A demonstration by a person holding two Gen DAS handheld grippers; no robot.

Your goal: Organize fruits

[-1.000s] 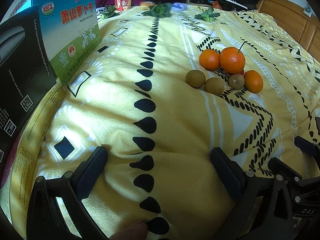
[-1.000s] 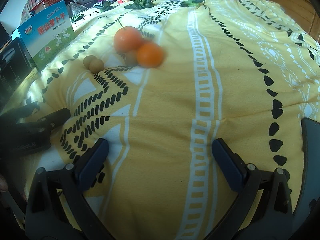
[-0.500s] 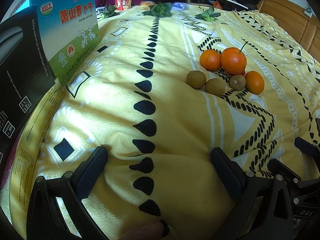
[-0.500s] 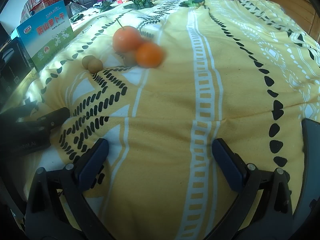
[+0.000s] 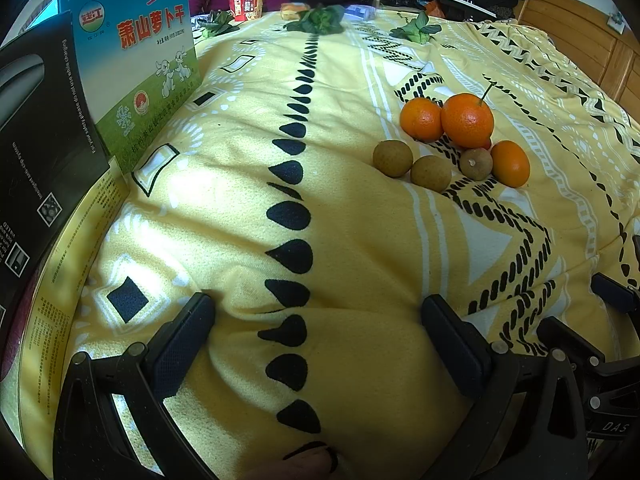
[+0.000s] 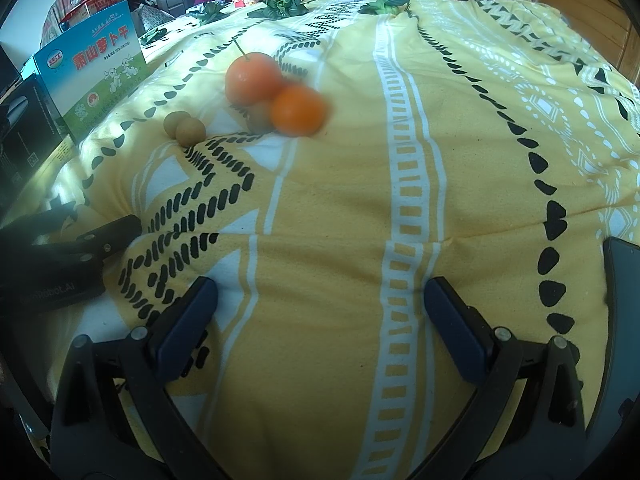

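— Nearest us, the left gripper [image 5: 316,320] is resting low over the yellow blanket [image 5: 240,208], its jaws spread wide with nothing between them; the right gripper [image 6: 320,300] is doing the same, splayed and empty, well short of any fruit.

— Is anything shifting, compared with a second ago?

— Barely; both views are creeping in a touch, the fruit sitting slightly larger than a moment back, but none of it is moving; I'm reading that as the start of a reach, so the sorting is not yet begun.

— Where is the fruit lying?

— From the left gripper, at about one o'clock, well apart from the fingers; two brown fruits [image 5: 393,158] are sitting closest, side by side; a third brown fruit [image 5: 476,163] is touching a small orange [image 5: 510,163] just right of them; behind, the stemmed orange [image 5: 467,120] is pressing against another orange [image 5: 421,119]. From the right gripper the same cluster is lying at eleven o'clock, blurred.

— And further off?

— At ten o'clock a blue-and-green box [image 5: 138,68] is standing upright beside a black box [image 5: 40,120]; at twelve, far across, leafy greens [image 5: 318,20] and a red cup [image 5: 246,6] are sitting before someone in purple.
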